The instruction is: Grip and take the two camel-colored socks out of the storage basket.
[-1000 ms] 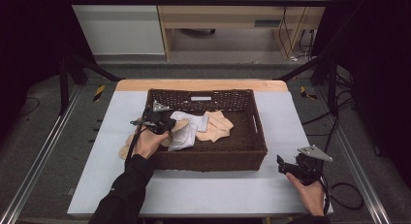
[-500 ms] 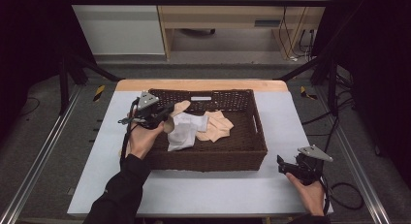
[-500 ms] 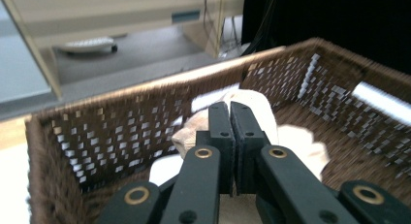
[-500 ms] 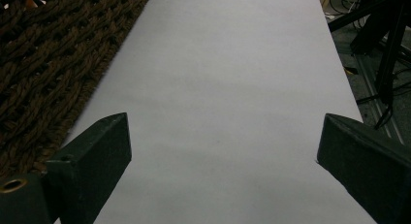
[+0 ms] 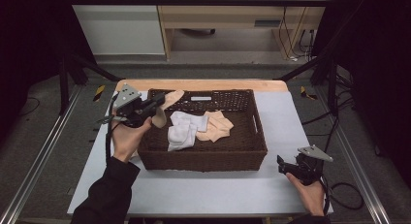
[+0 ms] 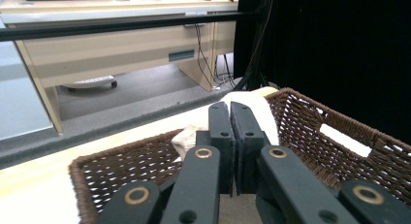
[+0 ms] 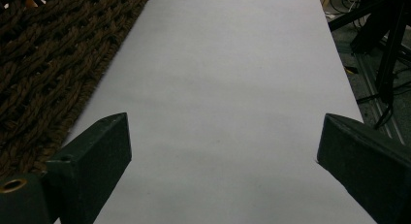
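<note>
Sock (image 5: pixel 165 105), the beige one, dangles at the basket's (image 5: pixel 203 157) ten o'clock corner, pinched in our left tool (image 5: pixel 156 104) for lifting clear, while our right tool (image 5: pixel 282 164) waits spread on the desk (image 5: pixel 203 190).

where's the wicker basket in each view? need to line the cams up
High view: wicker basket sits mid-table, between the left gripper and the right gripper.
Left gripper view: its rim runs across the lower half, behind the shut jaws that pinch a beige cloth.
Right gripper view: its woven wall fills the upper-left corner, beside the open jaws.
Shared landmark: the pale tabletop.
</note>
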`<state>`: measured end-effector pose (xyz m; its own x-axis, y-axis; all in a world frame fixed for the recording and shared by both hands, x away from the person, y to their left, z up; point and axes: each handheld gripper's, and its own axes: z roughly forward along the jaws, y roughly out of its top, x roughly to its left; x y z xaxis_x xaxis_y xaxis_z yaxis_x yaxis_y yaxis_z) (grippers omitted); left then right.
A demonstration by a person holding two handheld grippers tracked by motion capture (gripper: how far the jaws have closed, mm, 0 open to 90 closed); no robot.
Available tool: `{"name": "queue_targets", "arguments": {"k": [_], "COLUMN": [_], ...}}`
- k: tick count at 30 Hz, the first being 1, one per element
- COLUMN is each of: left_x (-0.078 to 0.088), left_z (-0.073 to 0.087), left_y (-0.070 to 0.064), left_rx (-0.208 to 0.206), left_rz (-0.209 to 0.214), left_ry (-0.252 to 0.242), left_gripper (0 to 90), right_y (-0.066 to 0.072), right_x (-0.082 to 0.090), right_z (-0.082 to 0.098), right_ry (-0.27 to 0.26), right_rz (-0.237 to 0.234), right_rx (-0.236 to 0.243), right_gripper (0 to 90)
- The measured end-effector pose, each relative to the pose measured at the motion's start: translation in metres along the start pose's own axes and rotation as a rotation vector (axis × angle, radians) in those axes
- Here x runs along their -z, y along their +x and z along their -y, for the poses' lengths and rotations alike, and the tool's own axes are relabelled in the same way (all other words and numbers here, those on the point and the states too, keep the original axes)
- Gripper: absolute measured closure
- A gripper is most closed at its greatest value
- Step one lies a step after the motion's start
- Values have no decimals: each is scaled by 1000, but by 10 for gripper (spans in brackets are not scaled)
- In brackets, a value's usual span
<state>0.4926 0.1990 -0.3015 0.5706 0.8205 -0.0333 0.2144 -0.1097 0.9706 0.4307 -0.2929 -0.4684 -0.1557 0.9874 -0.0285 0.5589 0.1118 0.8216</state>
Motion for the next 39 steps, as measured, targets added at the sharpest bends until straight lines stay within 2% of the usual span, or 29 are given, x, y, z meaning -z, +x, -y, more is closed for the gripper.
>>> {"name": "queue_targets", "arguments": {"k": [10, 17, 22, 27, 32, 39], "left_x": [38, 64, 84, 96, 99, 97], "left_z": [-4, 2, 19, 39, 61, 83], "left_y": [22, 38, 55, 67, 75, 82], "left_rx": [37, 50, 65, 91, 111, 125], "left_rz": [-31, -76, -126, -159, -185, -219], "left_ry": [-57, -63, -44, -23, 20, 90], "left_gripper": [881, 881, 881, 881, 881, 881], "right_y": [0, 0, 0, 0, 0, -2], "right_x": [-1, 0, 1, 1, 2, 3], "right_z": [0, 0, 0, 0, 0, 1], "right_ry": [7, -2, -2, -4, -9, -10], "right_rz": [2, 0, 1, 1, 2, 1], "right_rx": [2, -2, -5, -7, -11, -15], "right_gripper": [56, 55, 55, 55, 55, 56]}}
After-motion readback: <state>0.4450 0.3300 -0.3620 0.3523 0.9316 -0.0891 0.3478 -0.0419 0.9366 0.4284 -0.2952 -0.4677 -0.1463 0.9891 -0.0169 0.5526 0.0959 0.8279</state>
